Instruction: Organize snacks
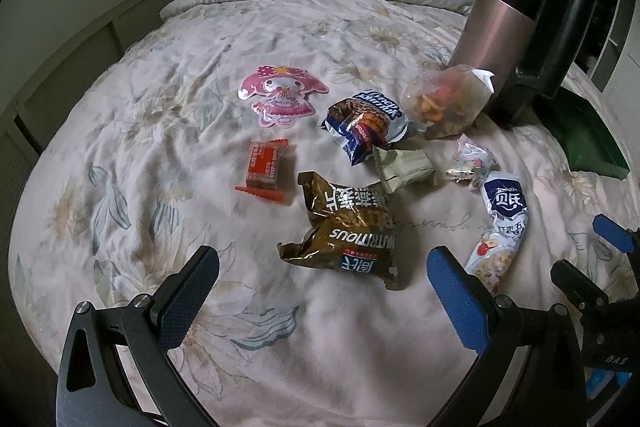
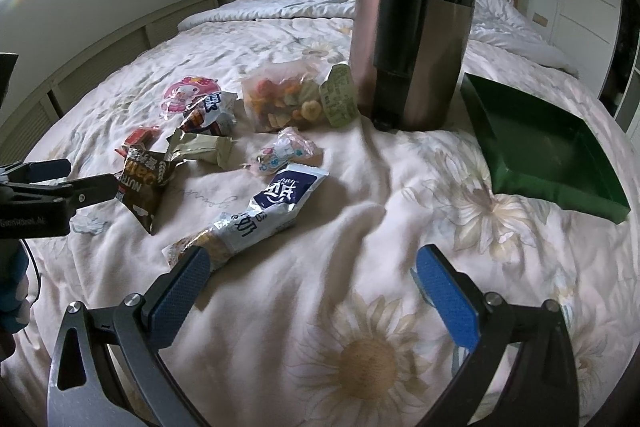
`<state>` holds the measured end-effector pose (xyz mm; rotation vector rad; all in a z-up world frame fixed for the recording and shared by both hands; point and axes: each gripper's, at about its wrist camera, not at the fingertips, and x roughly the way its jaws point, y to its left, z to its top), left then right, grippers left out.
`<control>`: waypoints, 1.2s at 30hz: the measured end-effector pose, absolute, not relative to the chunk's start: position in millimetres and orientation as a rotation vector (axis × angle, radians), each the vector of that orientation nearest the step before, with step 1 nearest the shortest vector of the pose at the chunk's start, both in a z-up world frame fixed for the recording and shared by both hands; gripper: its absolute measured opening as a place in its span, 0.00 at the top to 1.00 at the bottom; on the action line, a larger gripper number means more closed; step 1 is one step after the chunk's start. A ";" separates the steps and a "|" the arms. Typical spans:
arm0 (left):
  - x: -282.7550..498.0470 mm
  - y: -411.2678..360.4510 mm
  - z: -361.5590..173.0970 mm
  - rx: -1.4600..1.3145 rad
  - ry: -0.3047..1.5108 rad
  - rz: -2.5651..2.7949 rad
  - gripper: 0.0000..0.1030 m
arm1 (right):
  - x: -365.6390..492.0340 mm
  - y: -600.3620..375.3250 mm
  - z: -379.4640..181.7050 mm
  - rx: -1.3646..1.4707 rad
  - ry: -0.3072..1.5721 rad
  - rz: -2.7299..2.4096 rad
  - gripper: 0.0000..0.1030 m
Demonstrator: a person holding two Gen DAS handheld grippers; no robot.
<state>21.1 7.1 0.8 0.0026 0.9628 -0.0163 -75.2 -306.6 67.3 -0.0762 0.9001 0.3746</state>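
Floral bedding (image 2: 360,307) carries the scattered snacks: a gold bag (image 1: 344,231), a white pack (image 2: 260,219), an orange sachet (image 1: 266,167) and a clear pouch (image 2: 288,99). Beside them stand a kettle (image 2: 412,27) and a green tray (image 2: 560,187). Both the left gripper (image 1: 320,279) and right gripper (image 2: 316,279) hover with jaws apart, holding nothing.

The tall bin (image 2: 416,27) hides bed behind it, its top cut off.
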 end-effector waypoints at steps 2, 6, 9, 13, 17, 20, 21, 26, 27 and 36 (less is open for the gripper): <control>21.0 7.2 0.8 0.003 0.962 -0.022 0.01 | -74.9 -306.8 68.3 -0.072 0.897 0.372 0.00; 21.5 6.6 1.2 0.001 0.959 -0.030 0.01 | -74.8 -306.2 70.4 -0.067 0.897 0.365 0.00; 21.9 6.8 1.4 -0.002 0.958 -0.031 0.01 | -75.0 -306.4 70.7 -0.066 0.898 0.365 0.00; 22.1 6.8 1.4 -0.001 0.958 -0.031 0.01 | -75.0 -306.3 71.3 -0.067 0.899 0.366 0.00; 22.2 6.8 1.5 -0.003 0.958 -0.030 0.01 | -75.1 -306.2 71.5 -0.063 0.899 0.365 0.00; 22.4 6.4 1.4 -0.001 0.959 -0.029 0.01 | -74.4 -305.8 72.7 -0.050 0.902 0.364 0.00; 22.2 6.6 1.4 -0.001 0.959 -0.030 0.01 | -74.1 -305.4 73.2 -0.046 0.903 0.364 0.00; 22.1 7.3 1.4 0.000 0.959 -0.031 0.01 | -74.0 -304.9 74.0 -0.046 0.905 0.364 0.00; 22.4 8.1 1.5 0.001 0.960 -0.032 0.01 | -73.8 -304.7 74.1 -0.045 0.907 0.364 0.00; 25.5 41.1 1.5 -0.055 1.007 -0.033 0.01 | -65.7 -298.3 73.2 0.020 0.941 0.367 0.00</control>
